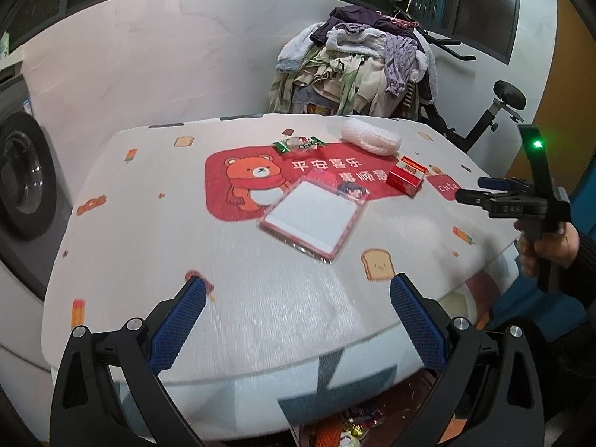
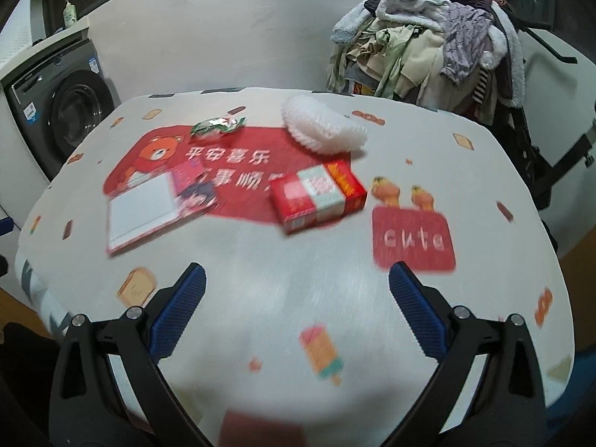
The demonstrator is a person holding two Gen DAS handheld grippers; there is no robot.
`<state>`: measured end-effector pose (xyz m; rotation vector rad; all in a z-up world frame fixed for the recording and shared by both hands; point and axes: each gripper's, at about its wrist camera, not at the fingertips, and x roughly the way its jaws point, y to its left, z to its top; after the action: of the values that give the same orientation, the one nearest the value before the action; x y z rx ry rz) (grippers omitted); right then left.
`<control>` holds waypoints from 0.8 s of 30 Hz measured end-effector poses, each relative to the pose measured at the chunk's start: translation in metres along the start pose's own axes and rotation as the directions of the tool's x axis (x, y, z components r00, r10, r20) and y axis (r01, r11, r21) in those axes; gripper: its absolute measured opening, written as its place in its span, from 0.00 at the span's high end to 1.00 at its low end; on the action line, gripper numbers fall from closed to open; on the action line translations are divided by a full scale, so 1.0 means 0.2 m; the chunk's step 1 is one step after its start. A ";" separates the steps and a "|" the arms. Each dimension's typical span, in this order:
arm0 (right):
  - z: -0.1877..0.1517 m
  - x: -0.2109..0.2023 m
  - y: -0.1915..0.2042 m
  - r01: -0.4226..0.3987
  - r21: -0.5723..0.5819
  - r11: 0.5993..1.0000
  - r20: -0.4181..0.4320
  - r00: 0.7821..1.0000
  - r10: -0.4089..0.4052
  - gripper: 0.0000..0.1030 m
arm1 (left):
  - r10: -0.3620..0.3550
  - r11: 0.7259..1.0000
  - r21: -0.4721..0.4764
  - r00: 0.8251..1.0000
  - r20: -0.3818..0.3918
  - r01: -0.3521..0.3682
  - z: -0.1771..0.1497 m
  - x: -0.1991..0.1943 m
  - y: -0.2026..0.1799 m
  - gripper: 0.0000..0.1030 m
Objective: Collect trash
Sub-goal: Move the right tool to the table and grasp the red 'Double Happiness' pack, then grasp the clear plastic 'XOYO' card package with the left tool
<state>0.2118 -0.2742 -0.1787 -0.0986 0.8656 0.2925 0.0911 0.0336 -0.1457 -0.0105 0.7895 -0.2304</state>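
On the round table [image 1: 260, 320] with a bear-print cloth lie a green snack wrapper [image 1: 299, 144] [image 2: 218, 126], a white foam net [image 1: 371, 136] [image 2: 323, 126], a red box [image 1: 406, 176] [image 2: 317, 196] and a flat pink-edged packet [image 1: 314, 216] [image 2: 149, 206]. My left gripper [image 1: 298, 320] is open and empty above the table's near edge, short of the packet. My right gripper [image 2: 297, 316] is open and empty over the cloth, short of the red box. It also shows in the left wrist view [image 1: 484, 193] at the right, held by a hand.
A washing machine [image 1: 22, 175] [image 2: 63, 111] stands at the left. A pile of clothes [image 1: 365, 63] [image 2: 428, 41] sits on an exercise bike behind the table. Some wrappers [image 1: 354, 428] lie on the floor under the table's near edge.
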 end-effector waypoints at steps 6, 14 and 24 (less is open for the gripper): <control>0.15 0.23 -0.05 0.011 -0.073 0.997 -0.024 1.000 -0.012 0.06 | -0.007 1.000 0.012 1.000 -0.010 0.007 0.08 0.11 0.04 0.06; 0.30 0.53 -0.11 -0.011 -0.080 0.997 -0.103 0.995 0.003 0.06 | -0.035 0.998 0.047 0.999 -0.024 0.036 0.18 0.26 0.08 0.06; 0.33 0.66 -0.06 -0.063 -0.112 0.992 -0.141 0.989 0.046 0.14 | -0.118 0.982 0.134 0.988 -0.097 0.131 0.28 0.53 0.04 0.06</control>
<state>0.3435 -0.2442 -0.2371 -0.2058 0.9901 0.3910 0.2038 0.0150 -0.1806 0.0833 0.8609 -0.4070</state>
